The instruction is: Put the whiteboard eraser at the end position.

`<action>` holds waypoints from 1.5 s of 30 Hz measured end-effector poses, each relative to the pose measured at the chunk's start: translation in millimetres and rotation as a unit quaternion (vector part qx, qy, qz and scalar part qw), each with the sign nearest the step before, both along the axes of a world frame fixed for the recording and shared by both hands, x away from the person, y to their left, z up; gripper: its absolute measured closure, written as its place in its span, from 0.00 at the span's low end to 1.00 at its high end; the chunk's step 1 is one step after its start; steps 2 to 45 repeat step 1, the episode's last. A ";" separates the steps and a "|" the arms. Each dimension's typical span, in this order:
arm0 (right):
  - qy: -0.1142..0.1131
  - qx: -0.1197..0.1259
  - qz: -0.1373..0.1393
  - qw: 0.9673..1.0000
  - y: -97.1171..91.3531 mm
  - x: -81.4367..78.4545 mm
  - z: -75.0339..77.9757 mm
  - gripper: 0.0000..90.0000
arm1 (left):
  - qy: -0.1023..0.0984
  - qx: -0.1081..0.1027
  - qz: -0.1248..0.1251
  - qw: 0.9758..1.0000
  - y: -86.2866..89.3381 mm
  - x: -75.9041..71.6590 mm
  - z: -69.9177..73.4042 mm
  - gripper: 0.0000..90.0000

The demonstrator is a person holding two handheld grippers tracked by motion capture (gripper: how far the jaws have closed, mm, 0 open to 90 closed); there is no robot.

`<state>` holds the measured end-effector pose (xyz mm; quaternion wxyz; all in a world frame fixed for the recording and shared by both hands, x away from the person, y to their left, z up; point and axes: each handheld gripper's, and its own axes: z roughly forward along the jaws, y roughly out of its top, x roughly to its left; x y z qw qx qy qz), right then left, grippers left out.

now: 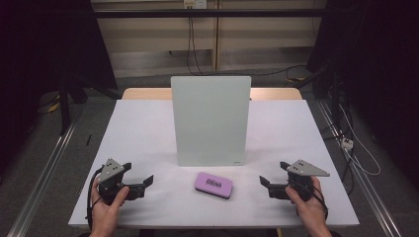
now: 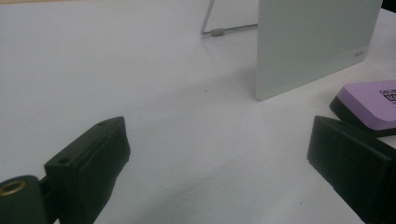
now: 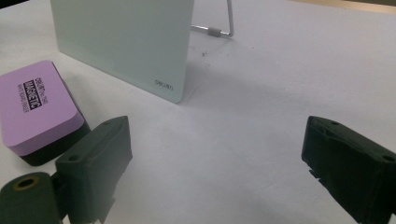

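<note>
A small white board (image 1: 211, 120) stands upright on a wire stand in the middle of the white table (image 1: 138, 128). In front of it lies a purple magnetic eraser (image 1: 214, 184) with a black base. My left gripper (image 1: 140, 177) rests near the front left, held by a hand, jaws wide open and empty. My right gripper (image 1: 274, 175) rests near the front right, also wide open and empty. The left gripper view has the eraser (image 2: 371, 100) at far right and the board (image 2: 313, 42) beyond. The right gripper view has the eraser (image 3: 35, 105) at left, near the board (image 3: 126, 42).
The board's wire stand (image 3: 219, 28) props it from behind. A wooden edge (image 1: 143, 93) runs behind the table. Cables (image 1: 356, 148) trail on the floor at right, and dark curtains hang on both sides.
</note>
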<state>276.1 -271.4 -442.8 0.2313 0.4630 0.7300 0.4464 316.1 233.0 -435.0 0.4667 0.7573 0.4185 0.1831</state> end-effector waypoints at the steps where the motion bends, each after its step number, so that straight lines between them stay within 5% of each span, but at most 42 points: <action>1: -0.001 0.002 -0.002 1.000 -0.2 0.2 0.7 0.09 | 0.002 -0.001 0.000 1.000 -0.4 0.2 -0.1 0.06; 45: -0.001 0.002 -0.002 1.000 -0.2 0.2 0.7 0.09 | 0.002 -0.001 0.000 1.000 -0.4 0.2 -0.1 0.06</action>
